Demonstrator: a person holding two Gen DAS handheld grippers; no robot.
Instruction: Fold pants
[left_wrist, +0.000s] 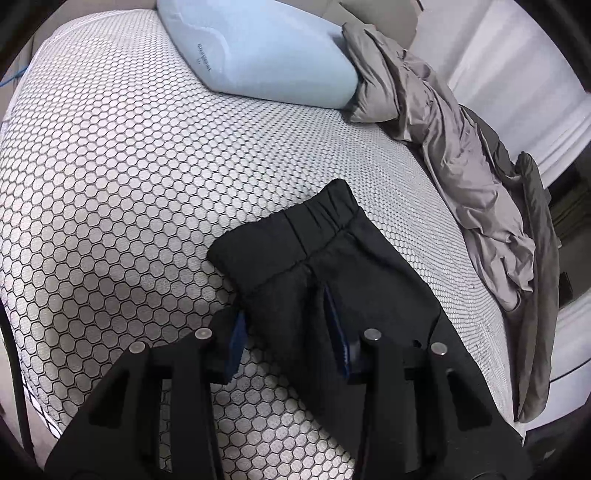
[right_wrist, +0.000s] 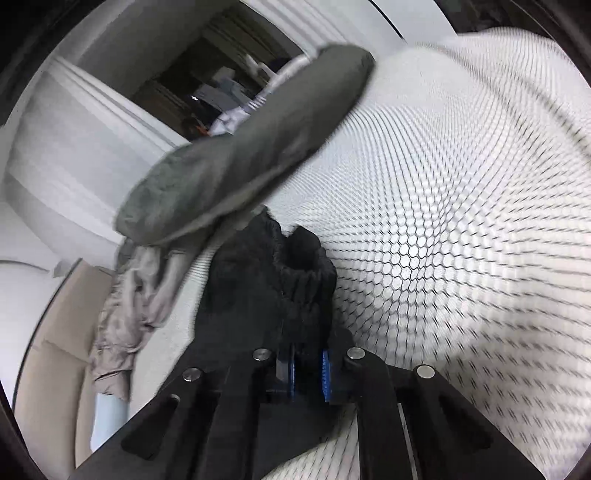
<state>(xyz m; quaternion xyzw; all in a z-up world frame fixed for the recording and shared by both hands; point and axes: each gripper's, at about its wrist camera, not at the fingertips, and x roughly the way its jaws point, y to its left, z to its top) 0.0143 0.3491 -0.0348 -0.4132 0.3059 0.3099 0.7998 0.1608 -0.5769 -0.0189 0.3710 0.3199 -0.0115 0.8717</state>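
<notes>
Black pants (left_wrist: 325, 251) lie folded on the honeycomb-patterned mattress (left_wrist: 110, 184), elastic waistband toward the pillow. My left gripper (left_wrist: 288, 339) stands open low over their near end. Its left blue pad sits beside the cloth's edge, and the right fingertip (left_wrist: 338, 328) rests on the cloth. In the blurred right wrist view the pants (right_wrist: 273, 288) bunch up in front of my right gripper (right_wrist: 308, 369). That gripper is shut on the black cloth, which is pinched between its blue pads.
A light blue pillow (left_wrist: 266, 51) lies at the head of the bed. A crumpled grey-beige blanket (left_wrist: 454, 147) and a darker grey one (left_wrist: 535, 277) run along the right edge by the white wall. Those blankets (right_wrist: 251, 147) lie just beyond the pants in the right wrist view.
</notes>
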